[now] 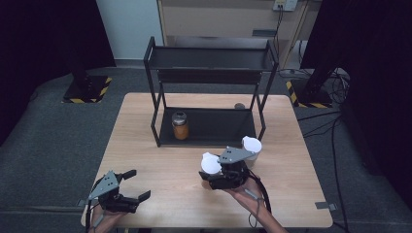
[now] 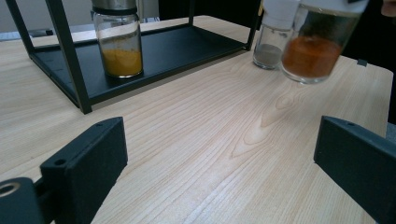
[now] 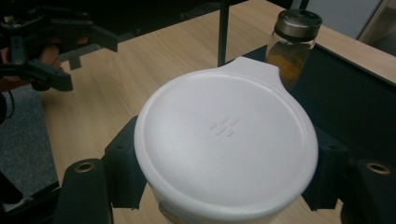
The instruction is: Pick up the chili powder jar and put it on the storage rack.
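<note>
1. Right gripper (image 1: 214, 171), lower centre of the high view: jaws clamped on a white-lidded jar (image 1: 211, 166), held above the bench (image 1: 145, 160).
2. The right gripper view adds the lid's top (image 3: 226, 144), round with a small tab and an embossed mark, a black jaw pressed against each side. The left gripper view alone shows the jar's contents, orange-red powder (image 2: 312, 56) behind clear glass, at upper right.
3. Left gripper (image 1: 132, 187), lower left of the high view: jaws apart, nothing between them.
4. Second white-lidded jar (image 1: 251, 145), just right of the held one in the high view; the left gripper view shows grey powder in it.
5. Metal-capped jar (image 1: 180, 125) of yellow powder on the bottom tier of the black rack (image 1: 209, 58).
6. Bench: pale wood, grain plain in the left gripper view.
7. Room: grey carpet, hazard-striped stand bases at left and right, cables at upper right, a pale cabinet at top.
</note>
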A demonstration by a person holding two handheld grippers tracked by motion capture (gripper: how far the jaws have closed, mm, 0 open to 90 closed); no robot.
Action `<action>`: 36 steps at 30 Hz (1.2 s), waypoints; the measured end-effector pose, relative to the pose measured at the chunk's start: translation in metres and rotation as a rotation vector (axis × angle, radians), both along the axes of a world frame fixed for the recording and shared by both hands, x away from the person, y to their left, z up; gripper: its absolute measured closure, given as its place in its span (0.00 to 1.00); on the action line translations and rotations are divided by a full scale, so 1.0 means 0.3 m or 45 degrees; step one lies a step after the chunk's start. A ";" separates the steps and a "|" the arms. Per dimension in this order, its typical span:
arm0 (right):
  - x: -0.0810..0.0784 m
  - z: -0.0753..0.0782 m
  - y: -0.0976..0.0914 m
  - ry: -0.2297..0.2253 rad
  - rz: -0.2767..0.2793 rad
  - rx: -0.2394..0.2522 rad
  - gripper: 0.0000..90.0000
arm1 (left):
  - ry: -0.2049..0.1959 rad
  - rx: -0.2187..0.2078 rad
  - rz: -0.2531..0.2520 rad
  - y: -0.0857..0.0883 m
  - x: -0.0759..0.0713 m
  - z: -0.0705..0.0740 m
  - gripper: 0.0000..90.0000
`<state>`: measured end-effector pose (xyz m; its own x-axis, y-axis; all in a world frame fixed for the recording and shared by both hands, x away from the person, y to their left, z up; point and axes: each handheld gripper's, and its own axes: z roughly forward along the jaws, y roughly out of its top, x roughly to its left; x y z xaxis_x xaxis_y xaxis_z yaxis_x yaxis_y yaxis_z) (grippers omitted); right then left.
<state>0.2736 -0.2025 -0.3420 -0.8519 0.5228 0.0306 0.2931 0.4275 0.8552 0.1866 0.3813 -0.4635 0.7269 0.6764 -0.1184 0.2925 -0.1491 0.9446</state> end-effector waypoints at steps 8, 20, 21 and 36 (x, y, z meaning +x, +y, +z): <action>0.070 0.043 0.010 -0.030 -0.035 0.002 0.34 | 0.001 0.006 -0.006 -0.001 0.002 0.001 0.02; 0.207 0.090 0.065 -0.060 -0.078 -0.030 0.34 | 0.004 0.005 -0.008 0.000 0.003 0.000 0.02; 0.218 0.092 0.071 -0.061 -0.085 -0.033 0.34 | 0.004 0.005 -0.008 -0.001 0.003 0.000 0.02; 0.366 0.083 0.147 -0.058 -0.165 -0.044 0.34 | 0.006 0.012 -0.014 -0.003 0.005 0.001 0.02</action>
